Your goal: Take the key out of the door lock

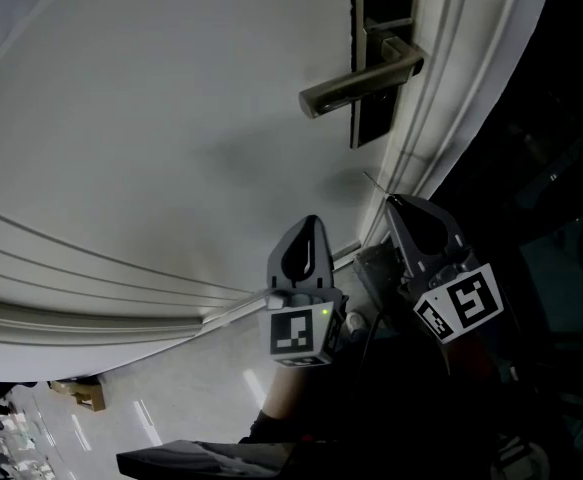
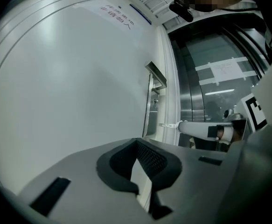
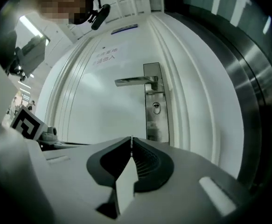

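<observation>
Right claw (image 3: 132, 140) clamped on key (image 2: 168, 124); we hold it clear of lock (image 3: 156, 108), so extraction looks done. Left claw (image 2: 136, 143) closed, empty, parked aside, unneeded.

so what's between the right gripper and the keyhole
Nothing: the right gripper view shows only bare lock plate between the right gripper, shut on the key, and the keyhole.
</observation>
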A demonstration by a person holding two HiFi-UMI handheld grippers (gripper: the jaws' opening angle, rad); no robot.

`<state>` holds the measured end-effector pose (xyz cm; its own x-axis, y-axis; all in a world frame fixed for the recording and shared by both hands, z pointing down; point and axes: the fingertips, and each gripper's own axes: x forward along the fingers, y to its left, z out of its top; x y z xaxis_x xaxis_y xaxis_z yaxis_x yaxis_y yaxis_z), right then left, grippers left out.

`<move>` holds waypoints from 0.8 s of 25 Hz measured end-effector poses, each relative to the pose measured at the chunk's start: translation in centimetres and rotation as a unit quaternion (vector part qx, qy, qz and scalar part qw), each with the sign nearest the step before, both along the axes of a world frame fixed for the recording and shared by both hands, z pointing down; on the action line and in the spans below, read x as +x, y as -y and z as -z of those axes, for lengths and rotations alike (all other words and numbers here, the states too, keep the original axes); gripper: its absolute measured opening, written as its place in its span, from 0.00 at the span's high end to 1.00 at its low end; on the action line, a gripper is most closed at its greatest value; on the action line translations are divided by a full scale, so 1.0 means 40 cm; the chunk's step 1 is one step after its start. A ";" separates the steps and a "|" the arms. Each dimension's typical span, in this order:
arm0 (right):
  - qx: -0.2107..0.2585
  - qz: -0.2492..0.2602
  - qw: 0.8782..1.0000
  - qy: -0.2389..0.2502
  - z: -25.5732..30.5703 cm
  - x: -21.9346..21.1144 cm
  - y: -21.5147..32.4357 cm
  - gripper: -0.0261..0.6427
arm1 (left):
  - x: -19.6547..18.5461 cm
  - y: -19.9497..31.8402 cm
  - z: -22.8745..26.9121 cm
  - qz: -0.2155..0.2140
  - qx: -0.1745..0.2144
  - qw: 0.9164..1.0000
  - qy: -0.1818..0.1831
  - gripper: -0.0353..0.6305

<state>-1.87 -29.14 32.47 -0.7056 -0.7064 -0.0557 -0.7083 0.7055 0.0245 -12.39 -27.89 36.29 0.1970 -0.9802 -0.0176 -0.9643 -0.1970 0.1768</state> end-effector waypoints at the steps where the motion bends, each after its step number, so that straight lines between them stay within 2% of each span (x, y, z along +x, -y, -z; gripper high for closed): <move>1: -0.012 0.009 1.000 0.011 -0.006 -0.003 -0.002 0.94 | 0.001 0.000 0.000 0.000 0.000 1.000 0.000 0.95; 6: -0.044 0.030 0.998 0.036 -0.022 -0.005 -0.010 0.94 | -0.003 -0.002 -0.001 0.002 -0.001 1.000 -0.003 0.95; 20: -0.034 0.054 0.997 0.036 -0.016 -0.012 -0.021 0.94 | 0.000 -0.001 0.000 0.007 -0.001 1.000 -0.001 0.95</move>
<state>-2.34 -28.31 33.10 -0.7737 -0.6305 -0.0630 -0.6264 0.7760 -0.0738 -12.40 -27.84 36.29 0.1824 -0.9831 -0.0149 -0.9669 -0.1821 0.1787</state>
